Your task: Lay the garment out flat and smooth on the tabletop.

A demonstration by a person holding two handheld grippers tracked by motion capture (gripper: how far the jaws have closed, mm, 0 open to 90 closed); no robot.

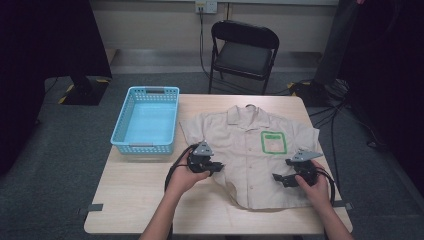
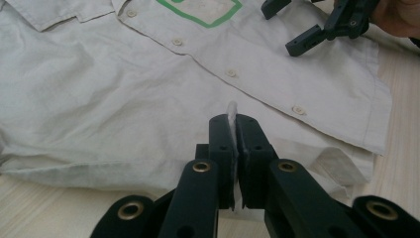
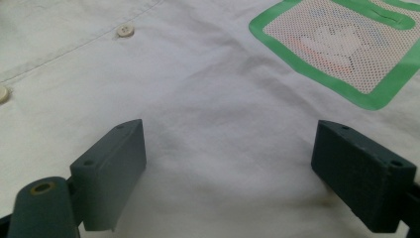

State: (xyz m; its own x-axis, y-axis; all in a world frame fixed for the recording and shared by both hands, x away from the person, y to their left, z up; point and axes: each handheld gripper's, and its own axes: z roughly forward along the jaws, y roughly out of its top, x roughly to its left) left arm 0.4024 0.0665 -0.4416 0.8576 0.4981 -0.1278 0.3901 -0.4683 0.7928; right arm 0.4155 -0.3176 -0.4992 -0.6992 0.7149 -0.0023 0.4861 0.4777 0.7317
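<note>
Now | left gripper [image 2: 233, 148]: jaws clamped on a fold of the beige button-up cotton shirt [image 1: 250, 150] | right gripper [image 3: 228, 173]: jaws wide over the shirt | wooden counter [image 1: 130, 190]

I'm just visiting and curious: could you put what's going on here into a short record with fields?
Work in hand: handling a beige shirt spread flat on the table
Left gripper: shut on a pinch of shirt fabric
Right gripper: open, jaws wide over the shirt
Shirt detail: green-edged pocket
Nearby: blue basket with nothing visible inside; black chair behind
</note>
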